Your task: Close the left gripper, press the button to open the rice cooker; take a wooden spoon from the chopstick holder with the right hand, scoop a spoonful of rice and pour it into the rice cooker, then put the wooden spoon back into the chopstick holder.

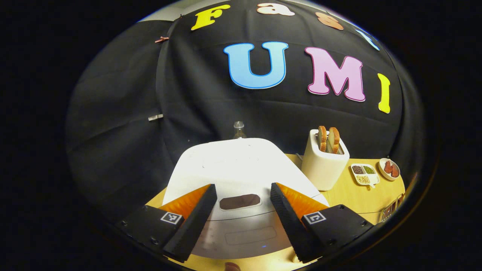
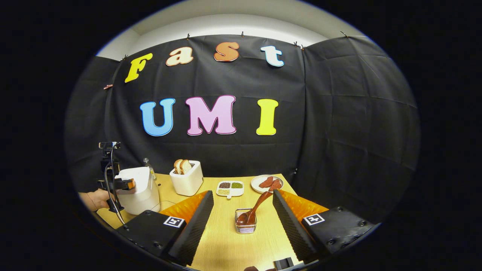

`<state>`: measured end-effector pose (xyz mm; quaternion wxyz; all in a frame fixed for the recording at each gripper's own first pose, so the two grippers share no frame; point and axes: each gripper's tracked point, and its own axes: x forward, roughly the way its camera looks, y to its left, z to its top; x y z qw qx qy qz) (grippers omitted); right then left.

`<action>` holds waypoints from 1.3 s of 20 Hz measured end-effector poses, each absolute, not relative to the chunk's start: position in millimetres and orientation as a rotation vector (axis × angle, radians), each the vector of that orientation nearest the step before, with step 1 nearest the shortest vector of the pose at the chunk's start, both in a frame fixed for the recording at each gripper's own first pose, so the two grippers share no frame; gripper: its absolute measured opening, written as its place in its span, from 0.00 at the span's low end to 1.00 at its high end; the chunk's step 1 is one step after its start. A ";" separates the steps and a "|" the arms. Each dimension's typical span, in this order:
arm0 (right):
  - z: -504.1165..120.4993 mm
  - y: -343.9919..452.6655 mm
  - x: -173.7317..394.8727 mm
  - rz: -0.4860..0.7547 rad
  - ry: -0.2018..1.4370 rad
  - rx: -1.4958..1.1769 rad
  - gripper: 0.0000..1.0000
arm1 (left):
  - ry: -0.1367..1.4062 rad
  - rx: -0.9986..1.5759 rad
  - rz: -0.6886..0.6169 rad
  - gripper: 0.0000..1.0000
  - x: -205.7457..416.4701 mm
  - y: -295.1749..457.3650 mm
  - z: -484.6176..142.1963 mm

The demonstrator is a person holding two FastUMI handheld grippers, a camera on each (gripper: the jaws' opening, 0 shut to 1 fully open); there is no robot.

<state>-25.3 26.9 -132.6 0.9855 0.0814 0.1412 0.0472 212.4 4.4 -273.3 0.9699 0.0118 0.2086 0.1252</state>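
- Left gripper view: the left hand-held gripper (image 1: 241,199) sits above the closed white rice cooker (image 1: 241,165), fingers spread wide apart, holding nothing; contact with the lid cannot be judged.
- The dark oval button (image 1: 240,201) on the lid lies in the gap between the fingers.
- The cooker stands at the counter (image 1: 350,195) left end. A clear bottle (image 1: 238,130) stands behind it against the booth wall.
- To its right: white toaster (image 1: 324,163) with bread slices, then a divided dish (image 1: 363,174) of grains, then a plate (image 1: 390,169) near the counter's right edge.
- Right gripper view: far left, a hand (image 2: 96,199) holds the left hand-held gripper at the cooker's front.
- The right hand-held gripper (image 2: 243,209) hovers over the counter, fingers wide apart and empty.
- Between the fingers, well ahead, stands the wire chopstick holder (image 2: 246,222). The wooden spoon (image 2: 256,210) is in it, bowl down, handle leaning up and to the right.
- Bare counter surrounds the holder on all sides.
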 end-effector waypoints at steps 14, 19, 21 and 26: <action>-110.2 55.7 -20.0 0.150 0.231 0.134 0.98 | 0.145 0.073 0.067 0.96 140.3 -3.8 -161.8; -96.9 75.0 -17.2 0.178 0.196 0.126 0.98 | 0.102 0.036 -0.021 0.96 94.2 -17.5 -131.1; -92.4 84.2 -17.7 0.190 0.185 0.127 0.99 | 0.093 0.028 -0.027 0.96 76.5 -16.7 -120.9; -83.3 96.7 -20.0 0.196 0.149 0.110 0.99 | 0.057 -0.005 -0.023 0.96 36.4 -8.7 -99.3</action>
